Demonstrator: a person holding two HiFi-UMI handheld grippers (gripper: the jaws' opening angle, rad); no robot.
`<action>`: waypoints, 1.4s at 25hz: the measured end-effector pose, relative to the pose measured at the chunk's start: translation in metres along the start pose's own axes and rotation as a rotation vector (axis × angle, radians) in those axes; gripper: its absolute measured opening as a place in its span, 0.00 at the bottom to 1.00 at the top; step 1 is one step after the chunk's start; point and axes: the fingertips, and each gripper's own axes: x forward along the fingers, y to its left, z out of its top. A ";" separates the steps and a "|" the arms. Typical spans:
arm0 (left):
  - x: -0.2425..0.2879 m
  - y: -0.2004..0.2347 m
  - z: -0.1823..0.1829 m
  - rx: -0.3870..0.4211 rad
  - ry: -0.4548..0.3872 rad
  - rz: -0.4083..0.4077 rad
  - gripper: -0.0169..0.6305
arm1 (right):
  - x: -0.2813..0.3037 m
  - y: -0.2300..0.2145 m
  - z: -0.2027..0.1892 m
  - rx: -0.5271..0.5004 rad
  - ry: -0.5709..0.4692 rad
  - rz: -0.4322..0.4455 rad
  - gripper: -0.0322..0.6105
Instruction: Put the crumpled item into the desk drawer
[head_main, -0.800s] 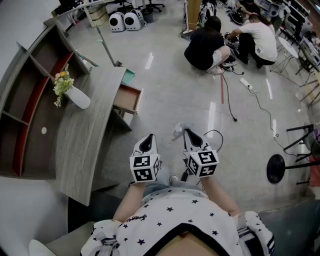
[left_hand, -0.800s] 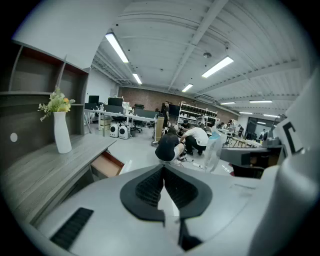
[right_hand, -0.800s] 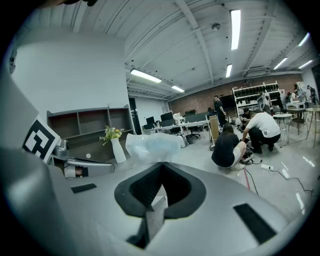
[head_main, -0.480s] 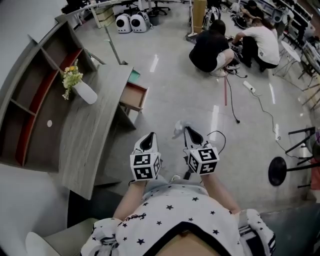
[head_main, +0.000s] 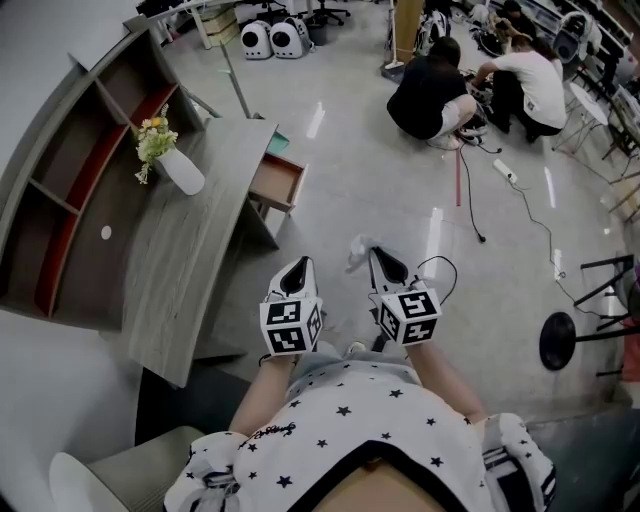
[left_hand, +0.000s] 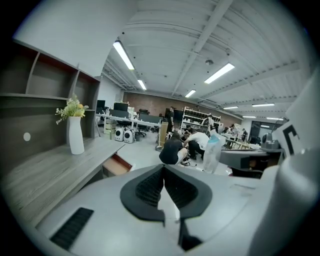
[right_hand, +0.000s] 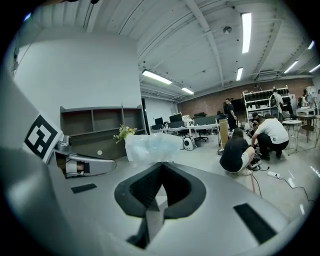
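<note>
Right claw (head_main: 376, 262) pinches the crumpled item (head_main: 357, 255) above the floor; left claw (head_main: 297, 270) is pressed together, empty. The open drawer (head_main: 277, 182) lies ahead-left, under the worktop's (head_main: 190, 250) far corner, nearer the left claw.

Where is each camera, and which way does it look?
Head view: on the person's head, looking down at desk and open drawer; shows shirt, left gripper, right gripper.
Left gripper view: on that gripper, facing forward over shut jaws.
Right gripper view: on that gripper, facing forward past the crumpled item it grips.
Both gripper views share the crouching people.
</note>
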 end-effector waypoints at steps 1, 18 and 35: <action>-0.001 0.000 0.000 0.000 0.000 0.003 0.05 | 0.000 0.001 0.000 -0.003 0.001 0.005 0.04; -0.004 0.021 -0.012 -0.059 0.007 0.112 0.05 | 0.021 0.005 -0.001 -0.005 0.015 0.097 0.04; 0.090 0.090 0.033 -0.098 -0.014 0.160 0.05 | 0.145 -0.023 0.040 -0.052 0.020 0.141 0.04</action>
